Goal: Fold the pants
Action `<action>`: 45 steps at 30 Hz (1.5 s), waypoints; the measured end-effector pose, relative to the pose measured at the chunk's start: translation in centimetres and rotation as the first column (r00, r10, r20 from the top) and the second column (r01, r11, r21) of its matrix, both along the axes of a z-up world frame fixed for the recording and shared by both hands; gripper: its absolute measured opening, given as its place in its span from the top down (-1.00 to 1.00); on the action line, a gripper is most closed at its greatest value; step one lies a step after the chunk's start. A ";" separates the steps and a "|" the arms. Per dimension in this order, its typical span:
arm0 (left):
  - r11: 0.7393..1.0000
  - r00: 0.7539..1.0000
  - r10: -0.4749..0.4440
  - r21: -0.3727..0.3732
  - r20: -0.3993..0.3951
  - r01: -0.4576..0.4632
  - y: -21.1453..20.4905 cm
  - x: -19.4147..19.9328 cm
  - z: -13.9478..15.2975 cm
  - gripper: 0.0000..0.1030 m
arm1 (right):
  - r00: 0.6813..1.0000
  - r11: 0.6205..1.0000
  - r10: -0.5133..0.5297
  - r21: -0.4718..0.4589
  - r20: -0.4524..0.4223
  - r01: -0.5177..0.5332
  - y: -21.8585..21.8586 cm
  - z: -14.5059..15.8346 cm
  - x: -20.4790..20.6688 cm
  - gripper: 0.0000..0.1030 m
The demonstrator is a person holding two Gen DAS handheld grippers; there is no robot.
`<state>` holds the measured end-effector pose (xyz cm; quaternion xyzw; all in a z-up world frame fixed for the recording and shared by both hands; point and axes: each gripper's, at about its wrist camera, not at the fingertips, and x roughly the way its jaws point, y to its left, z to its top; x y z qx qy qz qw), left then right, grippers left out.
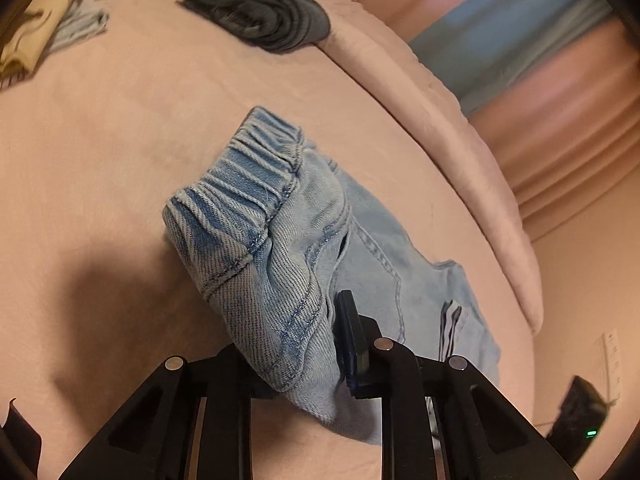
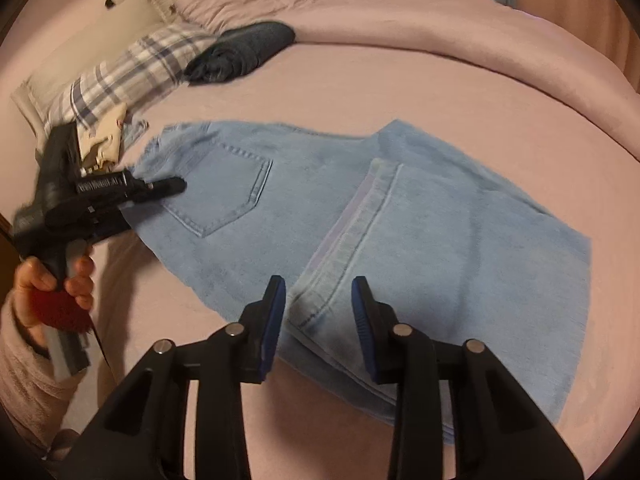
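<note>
Clearly the fold is just starting: the pale denim pants [image 2: 360, 216] lie spread on the pink bed [image 2: 400, 68], seat up with a back pocket [image 2: 228, 188] showing, and the left hand-held gripper [image 1: 304, 344] is pinching the waist corner, its jaws pressed onto a bunch of cloth beside the gathered elastic waistband [image 1: 240, 176], which stands lifted off the sheet. The right hand-held gripper [image 2: 319, 320] hovers over the near hem of a leg, jaws spread to either side of the side seam [image 2: 352, 240] with no cloth between the pads. By my reading, the next move calls for the right jaws to come down and close on that hem, so both ends can be carried over together; the denim looks stiff and fairly thick, so it should hold a crease but may drag on the soft sheet. A rolled dark garment [image 2: 244, 54] and a plaid pillow [image 2: 132, 68] lie well apart near the head of the bed. The person's hand [image 2: 52, 280] grips the left tool's handle.
</note>
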<state>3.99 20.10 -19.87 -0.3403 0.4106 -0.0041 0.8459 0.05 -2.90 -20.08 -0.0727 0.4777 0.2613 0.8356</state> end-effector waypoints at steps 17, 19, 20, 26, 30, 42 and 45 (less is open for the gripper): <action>0.968 0.991 -0.101 0.240 0.086 0.078 -3.5 -0.6 4.7 0.65 | 0.996 0.991 -0.071 0.113 -0.047 0.075 1.4 0.9 8.3 0.42; 0.964 0.990 -0.112 0.252 0.091 0.086 -3.7 -0.6 5.0 0.65 | 0.994 0.993 -0.085 0.080 -0.073 0.090 2.5 -0.6 10.0 0.42; 0.961 0.988 -0.122 0.258 0.093 0.094 -3.9 -0.6 5.1 0.67 | 0.991 0.994 -0.083 0.058 -0.107 0.089 3.2 -1.8 10.8 0.42; 0.948 0.984 -0.144 0.299 0.104 0.107 -4.5 -0.8 5.7 0.67 | 0.992 0.999 -0.046 -0.001 -0.120 0.047 4.6 -2.0 11.2 0.40; 0.939 0.983 -0.155 0.325 0.103 0.114 -4.8 -0.8 5.7 0.67 | 0.997 0.995 0.007 0.101 -0.078 0.001 3.0 0.3 8.3 0.40; 0.914 0.969 -0.211 0.377 0.126 0.149 -6.8 -1.2 6.9 0.67 | 0.980 0.988 0.156 0.014 -0.125 -0.156 5.1 -2.1 1.9 0.40; 0.904 0.966 -0.225 0.398 0.129 0.158 -7.3 -1.3 7.2 0.67 | 0.982 0.987 0.157 0.035 -0.105 -0.154 4.5 -0.7 0.4 0.40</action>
